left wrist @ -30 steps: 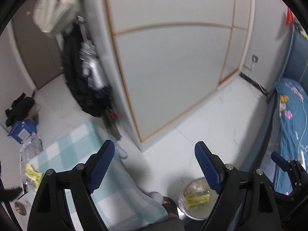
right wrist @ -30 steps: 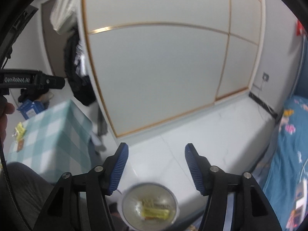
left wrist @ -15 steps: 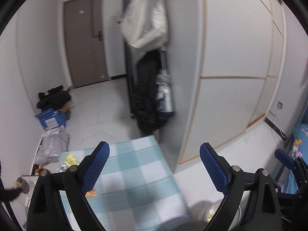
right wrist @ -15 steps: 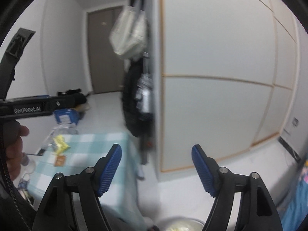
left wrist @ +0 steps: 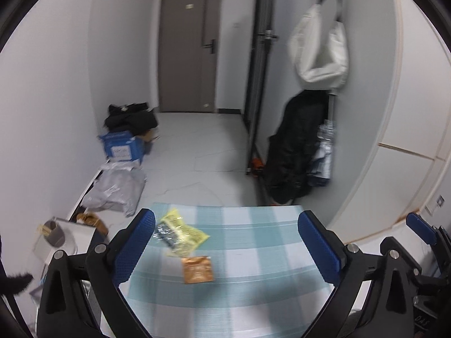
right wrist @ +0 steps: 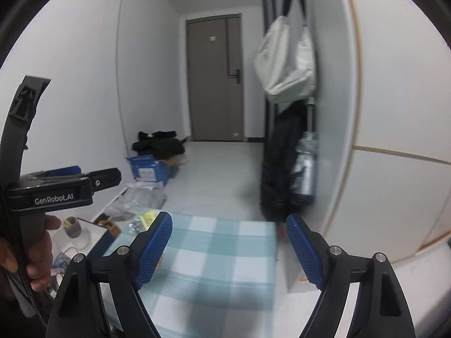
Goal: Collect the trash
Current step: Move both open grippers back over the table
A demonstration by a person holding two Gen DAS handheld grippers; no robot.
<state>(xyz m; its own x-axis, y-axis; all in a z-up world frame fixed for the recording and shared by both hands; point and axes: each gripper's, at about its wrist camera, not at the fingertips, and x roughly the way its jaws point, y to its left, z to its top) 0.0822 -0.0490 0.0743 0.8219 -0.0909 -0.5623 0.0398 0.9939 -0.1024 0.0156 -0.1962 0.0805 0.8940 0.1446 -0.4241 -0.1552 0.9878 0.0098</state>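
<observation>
A table with a teal and white checked cloth [left wrist: 253, 256] lies below both grippers. On it lie a yellow wrapper [left wrist: 183, 232] and a small brown packet [left wrist: 197, 269], between the left gripper's fingers. My left gripper [left wrist: 225, 248] is open and empty above the cloth. My right gripper [right wrist: 229, 249] is open and empty over the same cloth [right wrist: 214, 256]. The yellow wrapper [right wrist: 148, 215] shows just left of its left finger. The left gripper's body [right wrist: 64, 190] shows at the right view's left.
A grey cup [left wrist: 53, 232] and a mirror stand on a low surface left of the table. A blue box [left wrist: 121, 146], grey plastic bags [left wrist: 115, 190] and dark clothes lie on the floor by the left wall. A black coat [left wrist: 296, 146] and a white bag [left wrist: 321, 48] hang at right.
Both views have swung from the wardrobe and a floor bowl holding trash to the hallway and the table. The checked cloth and wrappers now lie between the left fingers.
</observation>
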